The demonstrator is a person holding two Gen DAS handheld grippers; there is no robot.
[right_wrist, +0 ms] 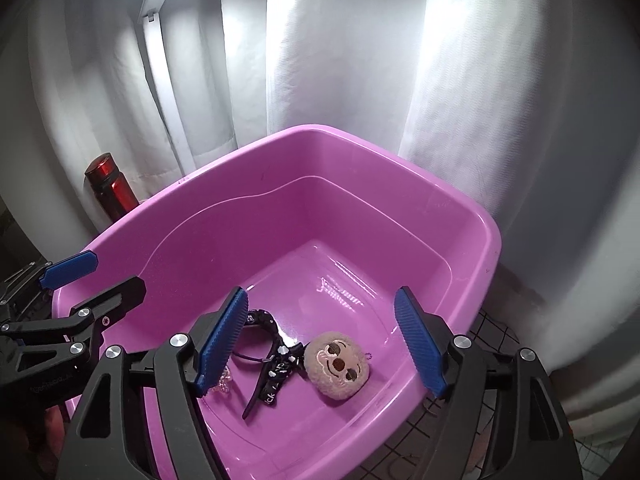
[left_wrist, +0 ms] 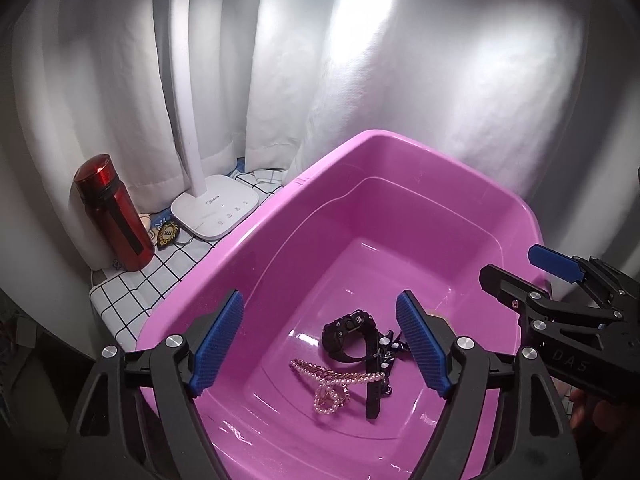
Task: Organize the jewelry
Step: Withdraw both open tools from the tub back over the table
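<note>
A pink plastic tub [left_wrist: 256, 248] holds the jewelry on its floor: a black watch [left_wrist: 348, 334], a pearl hair clip [left_wrist: 340, 380] and a black bow band with white flowers [left_wrist: 378, 364]. My left gripper [left_wrist: 320, 295] hangs open above them with nothing between its blue pads. The right gripper [left_wrist: 510, 264] shows at the tub's right rim. In the right wrist view my right gripper [right_wrist: 321, 293] is open and empty over the tub [right_wrist: 472, 216]. Below it lie a tan plush face charm [right_wrist: 338, 364] and the bow band [right_wrist: 276, 368]. The left gripper [right_wrist: 118, 272] is at the left rim.
A red bottle [left_wrist: 114, 216], a white desk lamp base [left_wrist: 216, 208] and a small black-and-gold badge [left_wrist: 168, 234] stand on a checked cloth [left_wrist: 132, 292] left of the tub. White curtains [left_wrist: 440, 80] close off the back. A hand shows at the lower right edge.
</note>
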